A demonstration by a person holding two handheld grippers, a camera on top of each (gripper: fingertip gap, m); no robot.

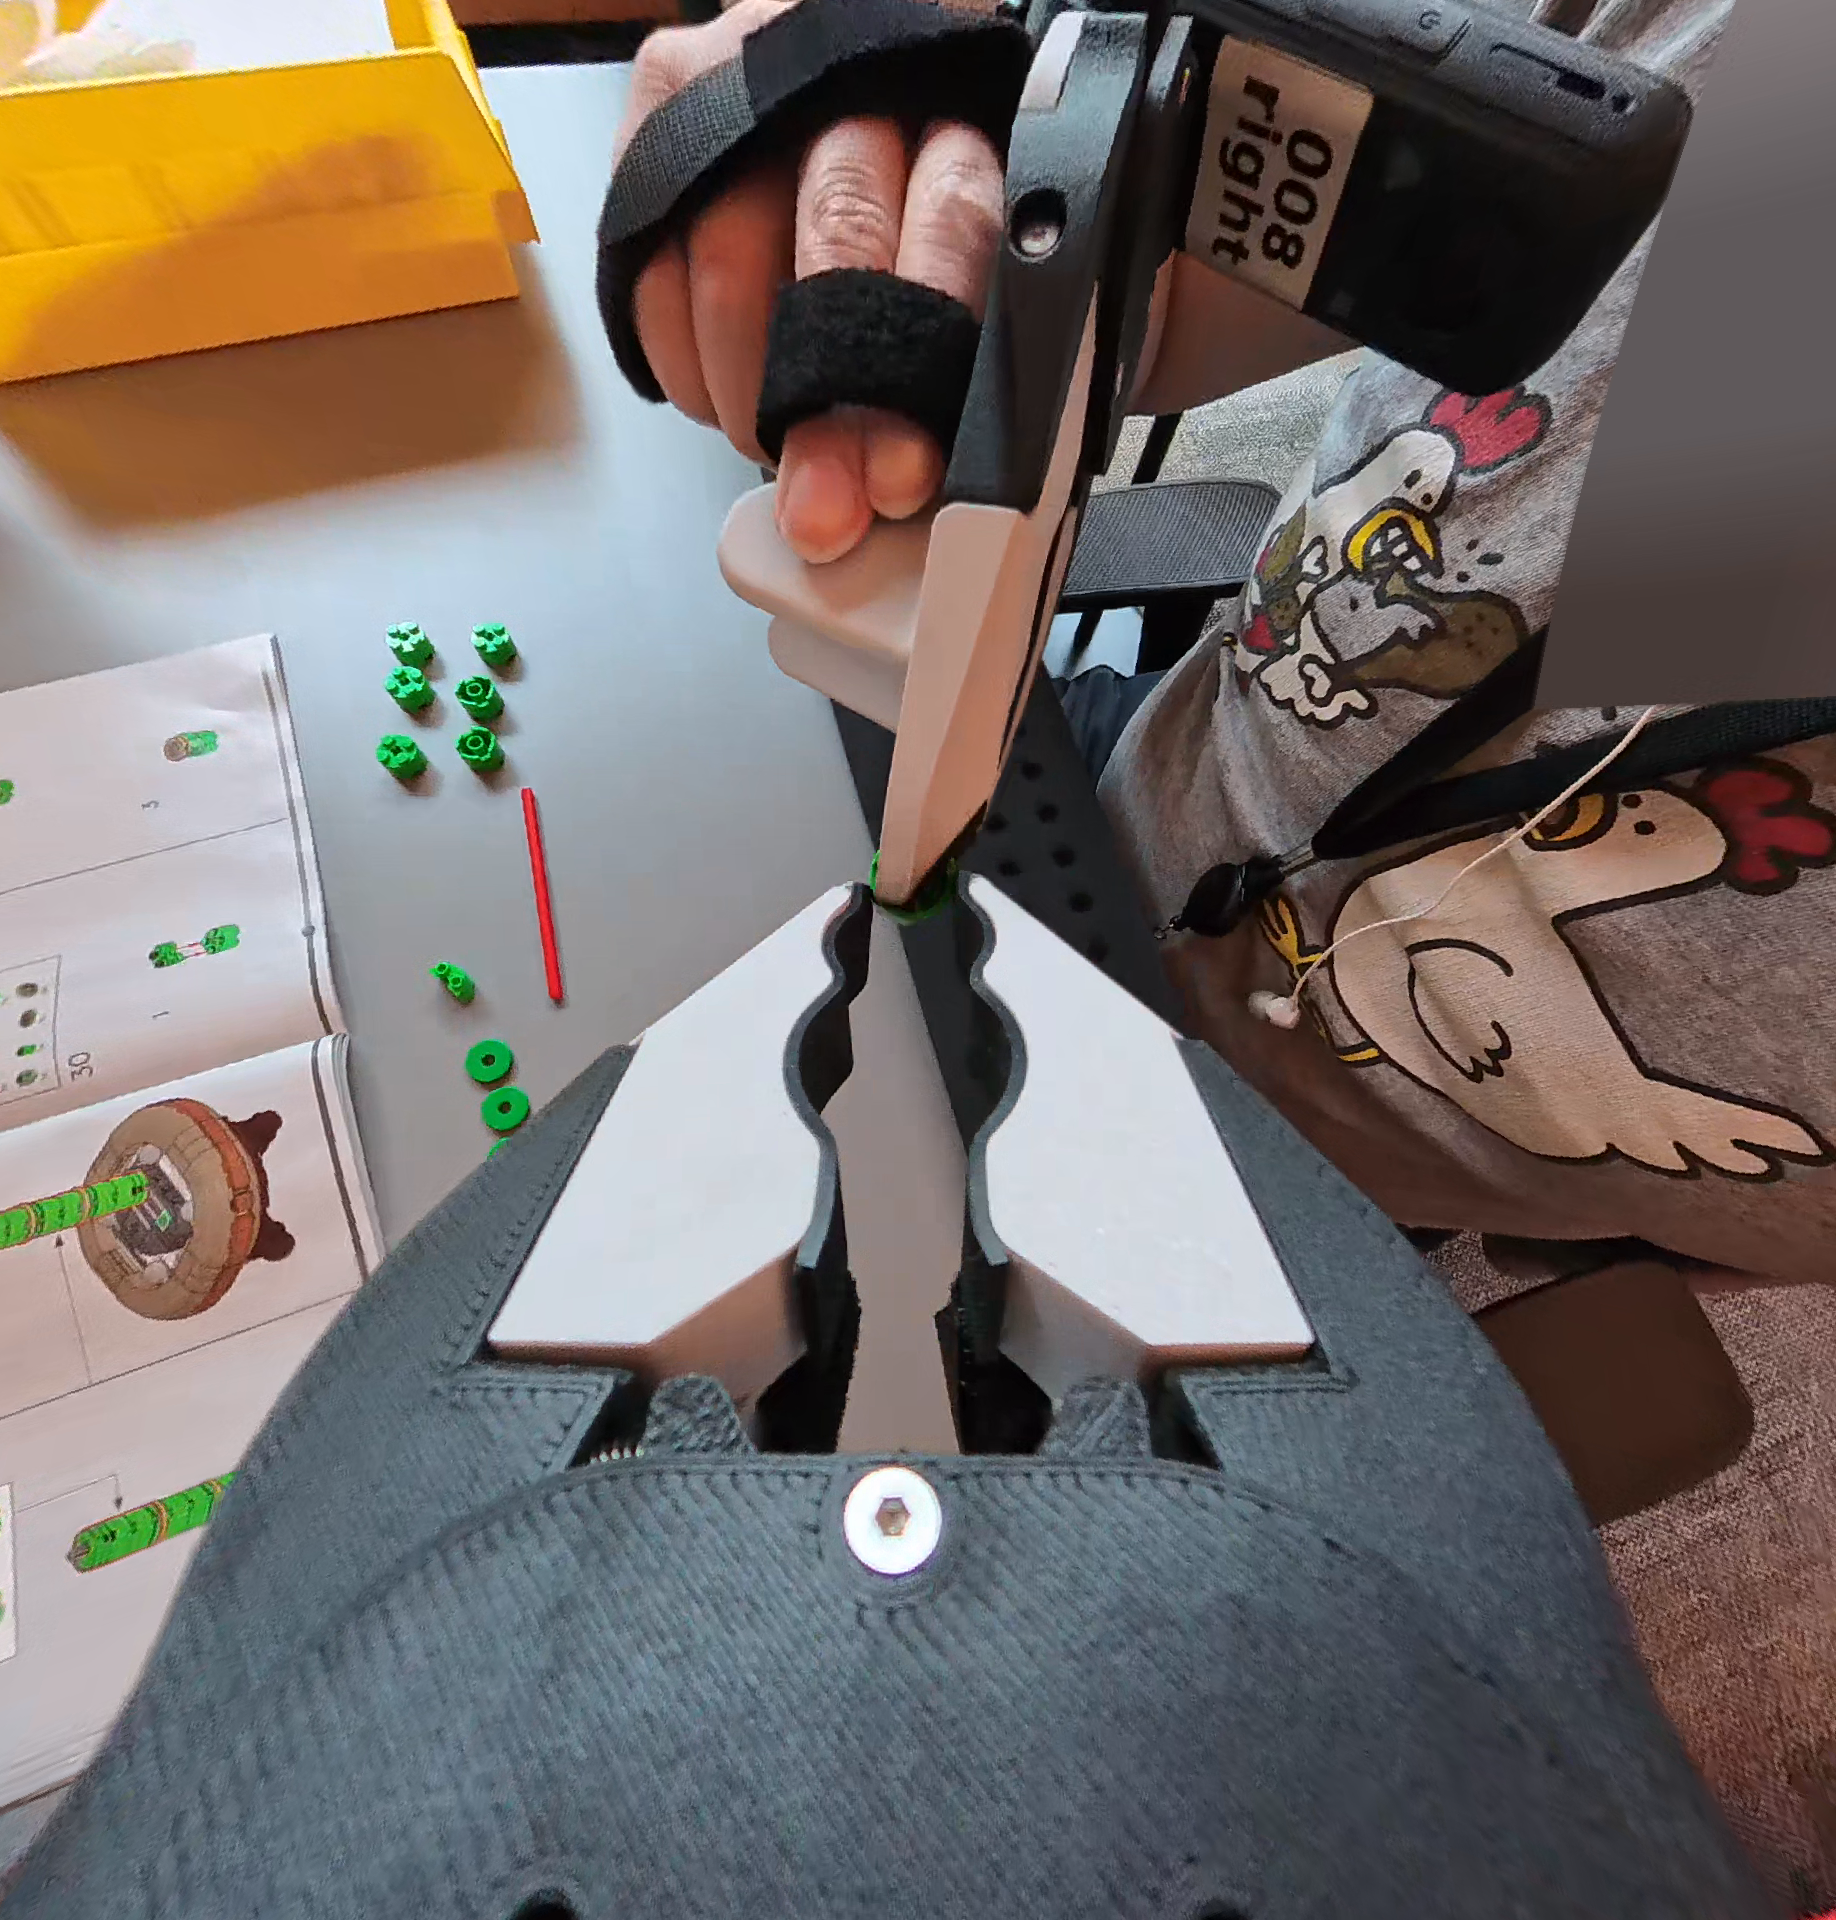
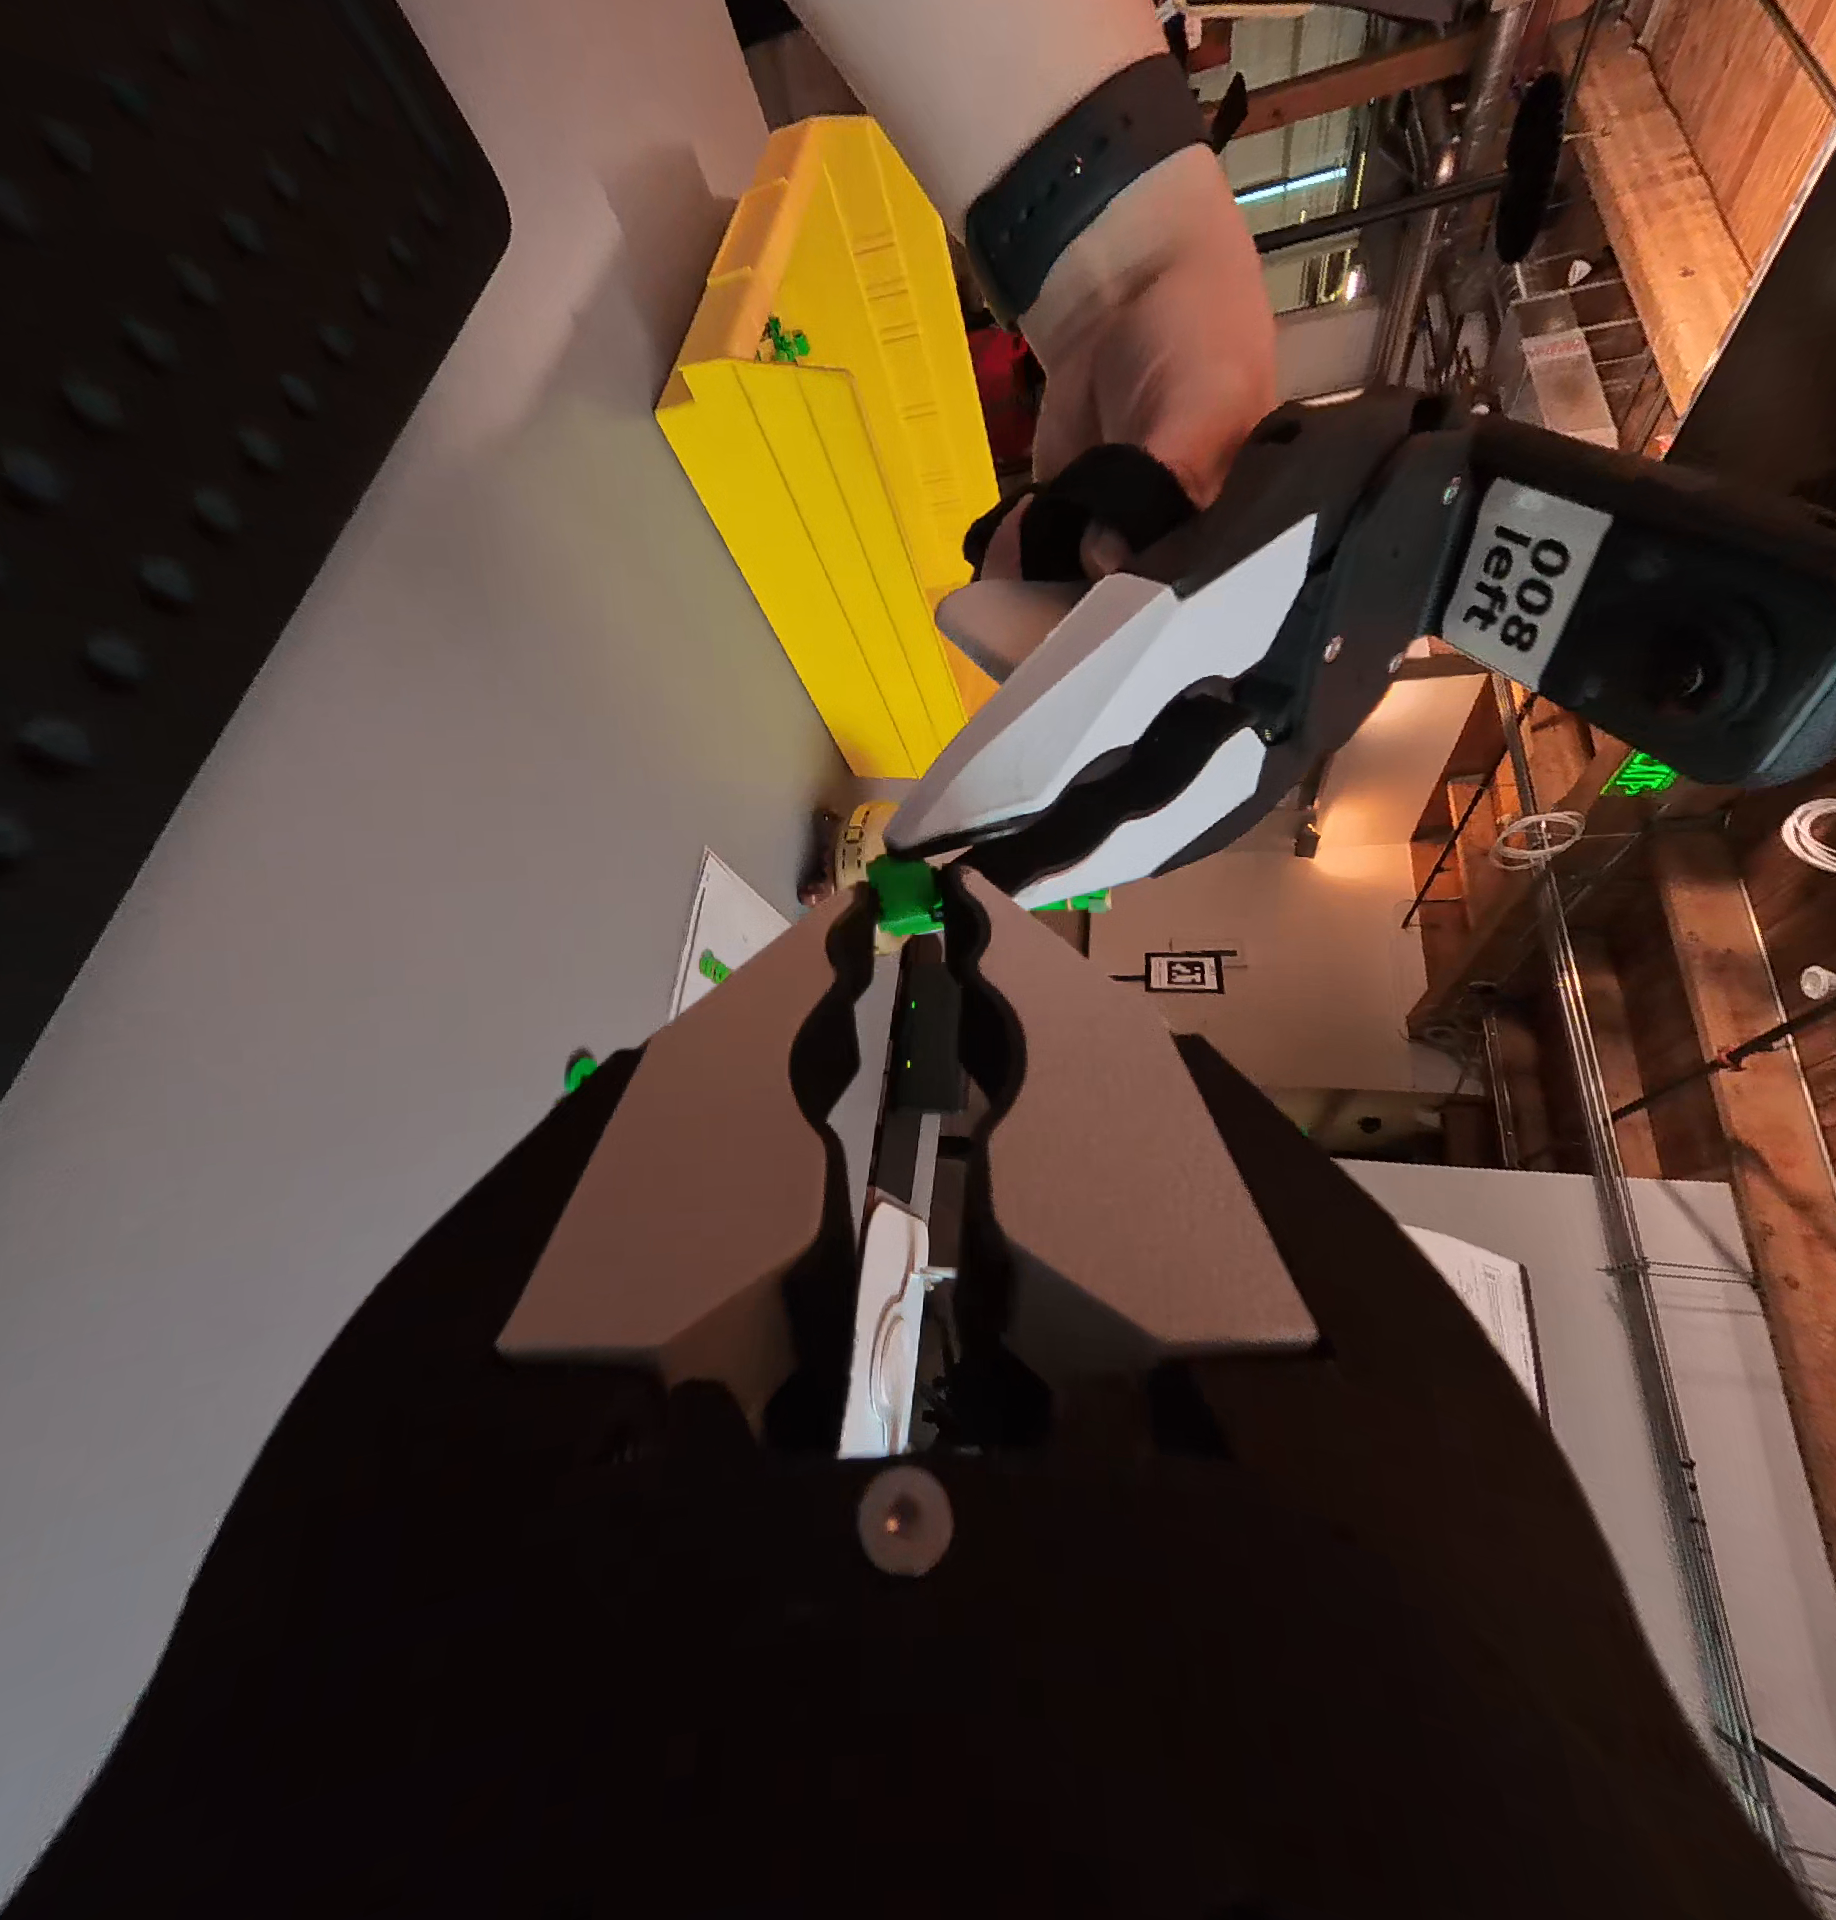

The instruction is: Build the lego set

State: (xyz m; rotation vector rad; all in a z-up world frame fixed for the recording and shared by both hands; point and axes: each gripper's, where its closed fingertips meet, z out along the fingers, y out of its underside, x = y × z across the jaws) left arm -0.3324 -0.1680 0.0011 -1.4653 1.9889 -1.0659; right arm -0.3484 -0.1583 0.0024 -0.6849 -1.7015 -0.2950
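Grey tabletop (image 1: pixel 623 582) below: both tongs meet tip to tip on one green round brick (image 1: pixel 912 902), left gripper (image 1: pixel 914 899) and right gripper (image 2: pixel 909 902) each clamped on it (red axle (image 1: pixel 542 894) lies left of brick).

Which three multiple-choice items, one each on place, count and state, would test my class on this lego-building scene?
1. Where is the thin red plastic rod?
A on the open paper instruction booklet
B on the grey table, right of that booklet
C held in a gripper

2. How many small green round lego bricks form the cluster above the rod?
A three
B six
C ten

3. The right gripper is:
A wide open
B lying on the table
C shut on a small green lego piece

Key: B, the rod lies on bare tabletop beside the pages; B, two columns of three; C, its fingertips pinch the green piece.
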